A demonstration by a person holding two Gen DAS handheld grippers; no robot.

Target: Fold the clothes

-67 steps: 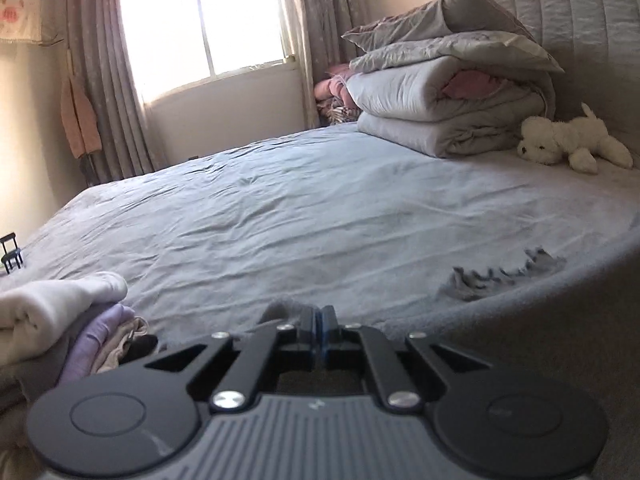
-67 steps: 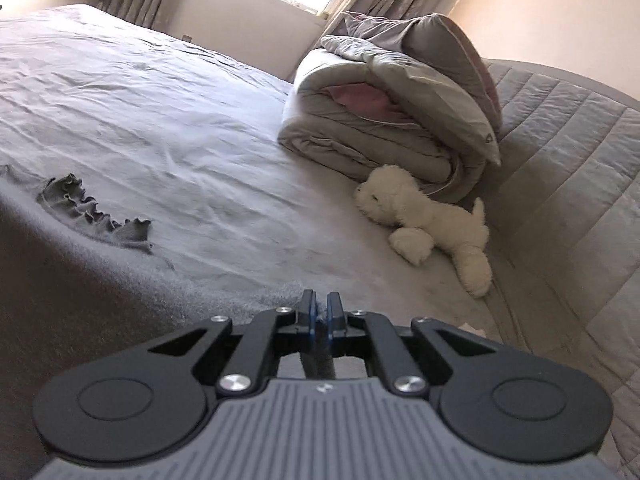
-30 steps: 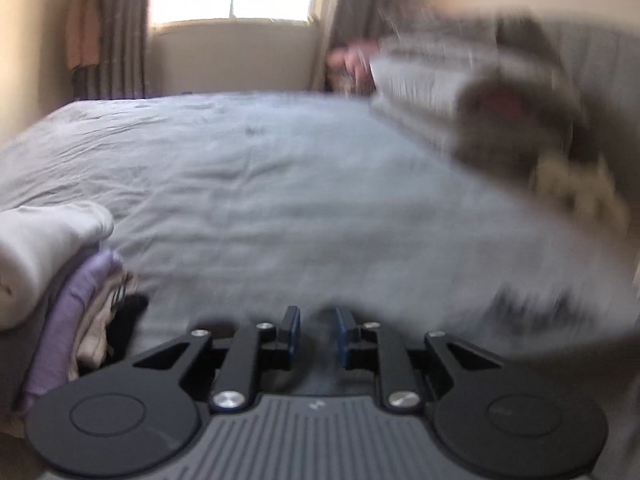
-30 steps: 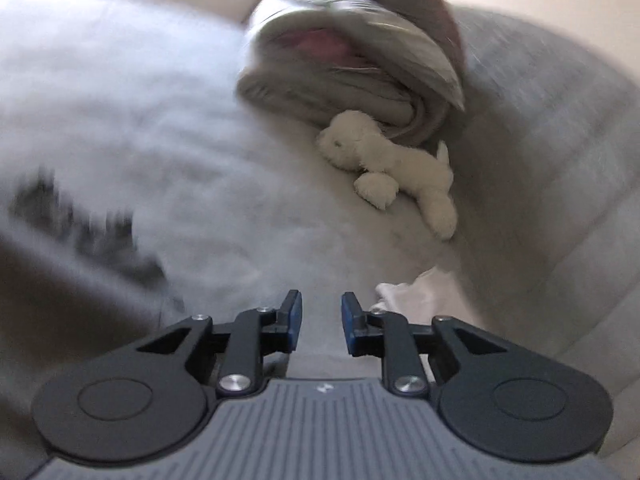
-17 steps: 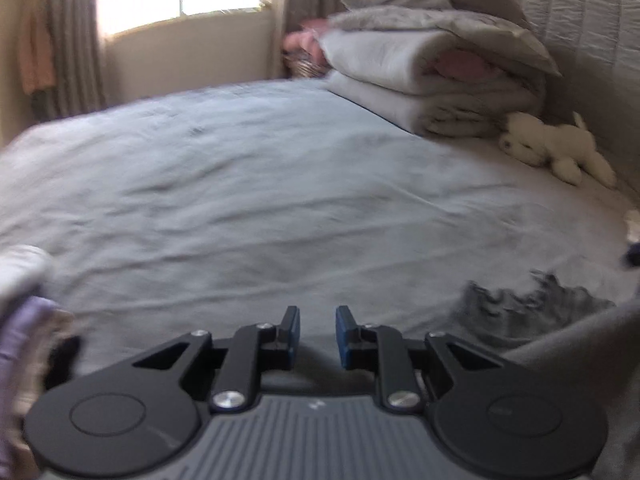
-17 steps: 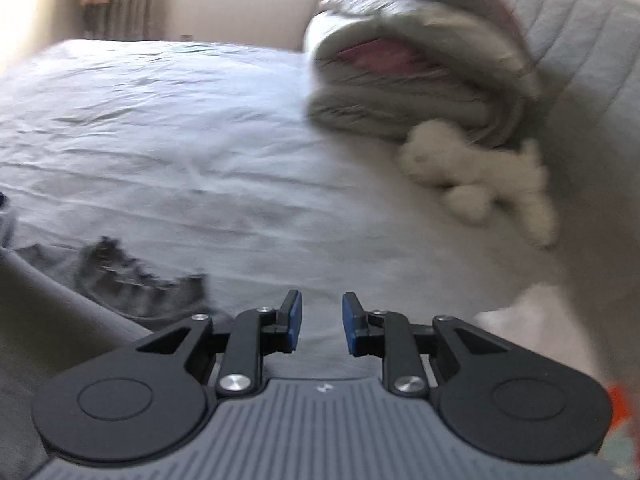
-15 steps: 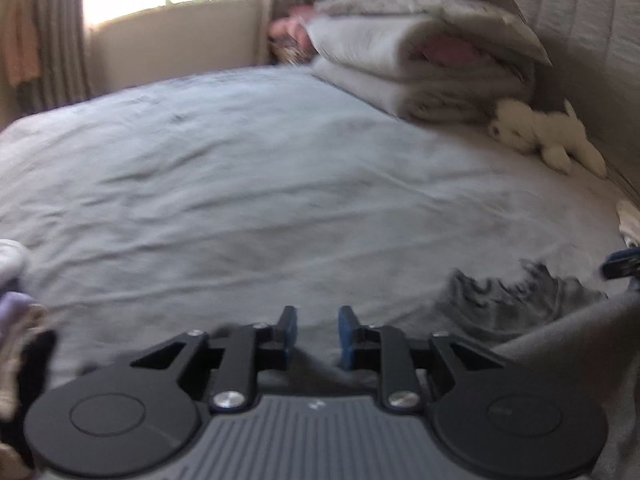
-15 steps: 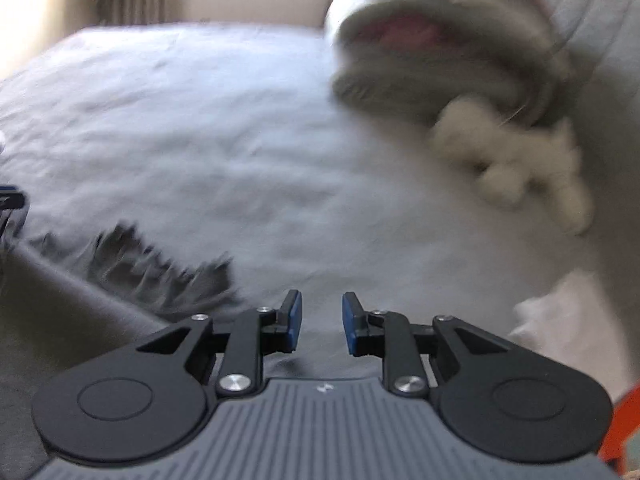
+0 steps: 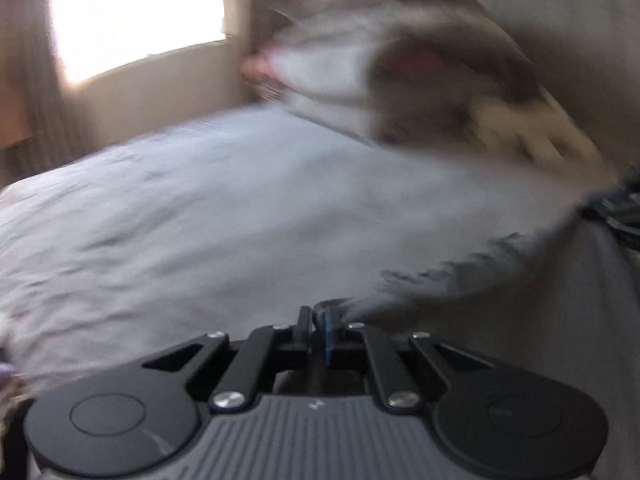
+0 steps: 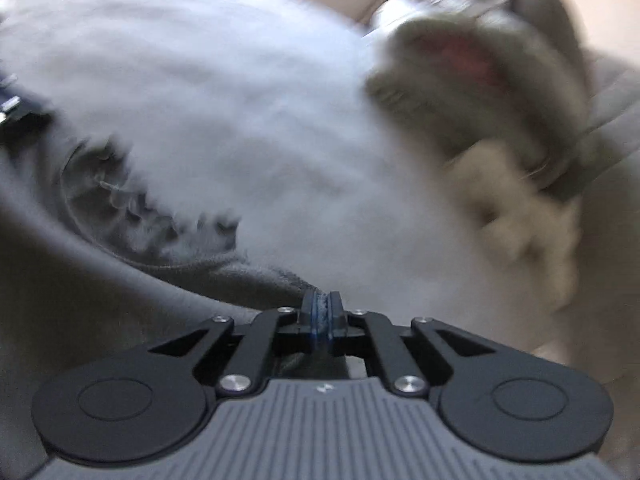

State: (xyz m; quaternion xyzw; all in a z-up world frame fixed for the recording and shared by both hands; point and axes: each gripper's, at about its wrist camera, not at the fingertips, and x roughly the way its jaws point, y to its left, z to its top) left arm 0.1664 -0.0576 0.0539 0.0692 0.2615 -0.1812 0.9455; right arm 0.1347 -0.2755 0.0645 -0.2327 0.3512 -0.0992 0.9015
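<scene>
A grey garment with a dark ruffled trim [image 9: 448,280] lies on the bed near its front edge. It also shows in the right wrist view [image 10: 132,216]. My left gripper [image 9: 318,320] is shut on an edge of this garment. My right gripper [image 10: 321,304] is shut on another edge of it, with grey fabric pinched between the blue pads. The right gripper's tip [image 9: 624,212] shows at the right edge of the left wrist view. The left gripper's tip [image 10: 12,108] shows at the left edge of the right wrist view. Both views are blurred.
The grey bedsheet [image 9: 200,208] spreads ahead. Folded duvets and pillows [image 9: 392,72] are stacked at the headboard, with a white plush toy [image 10: 520,216] below them. A bright window [image 9: 136,12] is at the back. Part of a clothes pile [image 9: 6,376] is at the left.
Both grippers were open half a second ago and have now shut on the grey garment's edges. Both views have tilted and are in fast motion.
</scene>
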